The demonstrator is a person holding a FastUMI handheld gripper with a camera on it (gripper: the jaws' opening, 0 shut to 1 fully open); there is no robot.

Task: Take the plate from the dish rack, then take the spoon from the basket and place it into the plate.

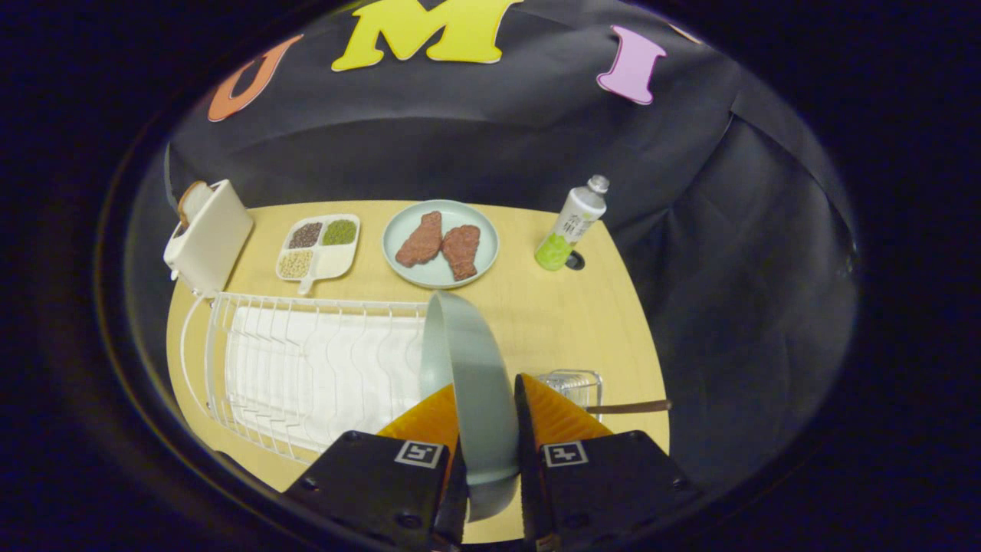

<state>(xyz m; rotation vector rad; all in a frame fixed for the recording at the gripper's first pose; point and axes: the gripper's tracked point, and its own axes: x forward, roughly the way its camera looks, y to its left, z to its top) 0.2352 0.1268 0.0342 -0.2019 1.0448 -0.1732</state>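
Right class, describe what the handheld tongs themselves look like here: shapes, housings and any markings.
The tongs have two wedge-shaped fingers with a ribbed surface, tapering forward. Each finger sits on a black, boxy housing with small round screws. Each housing carries a square black-and-white tag on top. No cables or sleeves are visible.

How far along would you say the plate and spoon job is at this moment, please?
Done: the gripper has closed both fingers on the plate, which stands on edge above the dish rack. In hand: carrying it clear to set down on the table. Left: the spoon lies in the basket, untouched.
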